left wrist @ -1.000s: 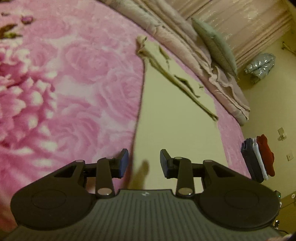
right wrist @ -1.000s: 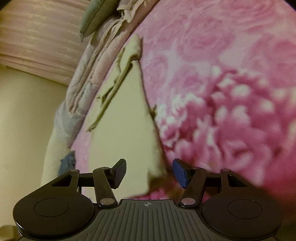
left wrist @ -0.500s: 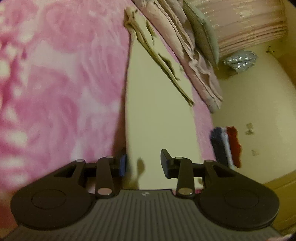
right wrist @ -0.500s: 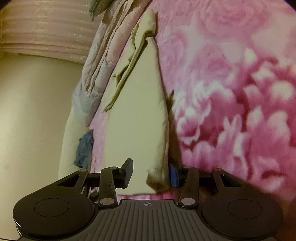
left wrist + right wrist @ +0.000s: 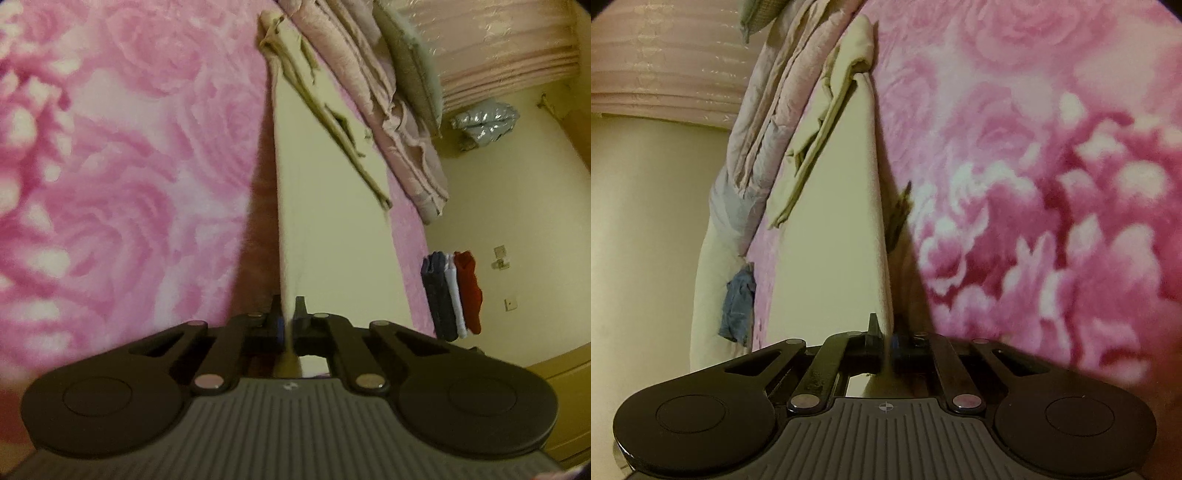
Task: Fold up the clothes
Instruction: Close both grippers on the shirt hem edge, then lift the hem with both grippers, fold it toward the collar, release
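A pale yellow garment [image 5: 332,221] lies stretched out on a pink rose-patterned blanket [image 5: 129,184], its far end crumpled near the folded bedding. My left gripper [image 5: 288,314] is shut on the garment's near left edge, with cloth pinched between the pads. In the right wrist view the same yellow garment [image 5: 834,229] runs away from me, and my right gripper [image 5: 884,334] is shut on its near right edge. The pinched edges rise off the blanket [image 5: 1034,166] toward the jaws.
Folded pinkish quilts [image 5: 388,110] and a grey-green pillow [image 5: 413,55] lie at the far end of the bed. A stack of folded dark, white and red clothes [image 5: 450,295] sits past the bed's edge. A blue cloth [image 5: 738,299] hangs at the bed's side.
Both grippers went from open, straddling the garment's near edges, to shut on the cloth. The edges now lift slightly toward the jaws.
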### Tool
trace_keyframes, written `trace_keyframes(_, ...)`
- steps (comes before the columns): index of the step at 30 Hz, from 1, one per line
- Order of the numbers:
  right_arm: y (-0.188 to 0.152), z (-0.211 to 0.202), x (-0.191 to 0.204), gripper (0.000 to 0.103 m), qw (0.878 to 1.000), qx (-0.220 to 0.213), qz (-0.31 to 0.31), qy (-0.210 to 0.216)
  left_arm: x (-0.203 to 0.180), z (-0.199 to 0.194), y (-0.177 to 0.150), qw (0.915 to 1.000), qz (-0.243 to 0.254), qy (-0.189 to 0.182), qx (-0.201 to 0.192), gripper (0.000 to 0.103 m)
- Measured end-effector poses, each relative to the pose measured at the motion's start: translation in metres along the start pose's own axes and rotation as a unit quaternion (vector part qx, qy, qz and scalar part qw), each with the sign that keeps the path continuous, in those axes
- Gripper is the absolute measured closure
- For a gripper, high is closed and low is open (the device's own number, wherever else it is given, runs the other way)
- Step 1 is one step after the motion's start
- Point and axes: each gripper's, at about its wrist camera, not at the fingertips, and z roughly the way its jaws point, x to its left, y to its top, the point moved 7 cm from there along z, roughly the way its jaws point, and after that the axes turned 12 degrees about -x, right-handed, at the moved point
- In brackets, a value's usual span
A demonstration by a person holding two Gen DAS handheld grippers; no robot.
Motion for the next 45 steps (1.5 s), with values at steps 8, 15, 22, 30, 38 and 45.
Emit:
trace_keyframes(8, -0.035, -0.05, 0.012, 0.101, 0.999, -0.019, -0.004, 0.026, -0.025, -0.063, -0.034, 0.9996, 0.02, -0.01, -0.015, 0.102)
trace_keyframes(15, -0.112, -0.109, 0.004, 0.1, 0.999, -0.02, 0.025, 0.031, -0.016, -0.133, -0.114, 0.9983, -0.038, -0.008, -0.044, 0.102)
trace_keyframes(22, -0.143, -0.143, 0.018, 0.1, 0.998, -0.022, 0.038, 0.049, -0.021, -0.171, -0.133, 0.9947, -0.065, -0.016, -0.078, 0.102)
trace_keyframes(30, -0.068, -0.13, 0.077, 0.1, 0.993, -0.056, -0.015, 0.098, -0.066, -0.136, -0.043, 0.9904, -0.047, -0.087, -0.097, 0.101)
trace_keyframes(38, 0.048, -0.021, 0.097, 0.1, 0.994, -0.089, 0.007, 0.061, -0.069, -0.022, 0.078, 0.9897, -0.064, -0.081, -0.099, 0.101)
trace_keyframes(45, 0.117, 0.056, 0.061, 0.023, 0.989, -0.138, 0.048, -0.006, -0.007, 0.068, 0.14, 0.9882, -0.101, 0.029, -0.111, 0.086)
